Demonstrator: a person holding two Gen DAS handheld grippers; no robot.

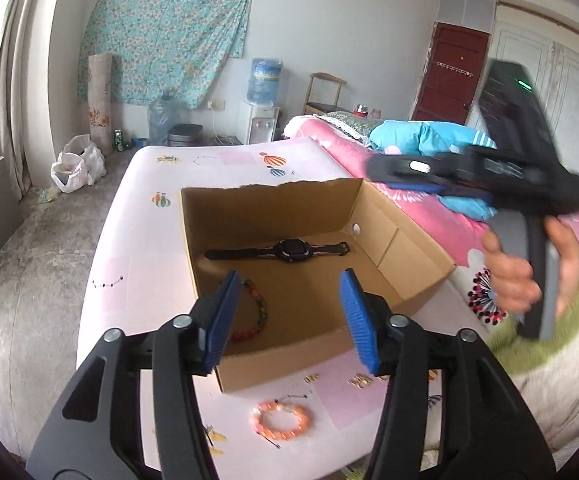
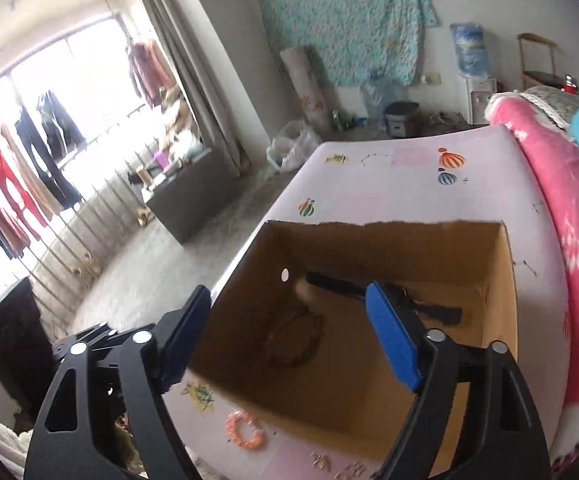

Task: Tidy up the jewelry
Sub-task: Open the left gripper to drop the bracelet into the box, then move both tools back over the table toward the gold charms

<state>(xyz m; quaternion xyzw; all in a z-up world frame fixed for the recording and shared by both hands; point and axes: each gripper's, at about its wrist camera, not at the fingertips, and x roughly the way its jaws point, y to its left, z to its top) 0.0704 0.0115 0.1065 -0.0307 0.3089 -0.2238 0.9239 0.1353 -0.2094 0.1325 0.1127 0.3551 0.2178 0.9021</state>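
Both the left hand-held gripper (image 1: 287, 320) and the right hand-held gripper (image 2: 289, 338) are hanging open and empty over the box (image 1: 405, 258), which is holding a watch (image 1: 289, 250) and bracelet (image 1: 255, 312); the orange bracelet (image 1: 281, 420) is waiting outside, calling for a low, square pinch across its beads.

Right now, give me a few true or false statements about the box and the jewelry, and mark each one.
1. A black watch lies inside the cardboard box. True.
2. The orange bead bracelet is inside the box. False: it lies on the pink cover outside, in front of the box's near wall.
3. The left gripper holds a bracelet between its fingers. False: the fingers stand apart with nothing between them.
4. A multicoloured bead bracelet lies in the box, nearer than the watch. True.
5. The right gripper is open and empty. True.
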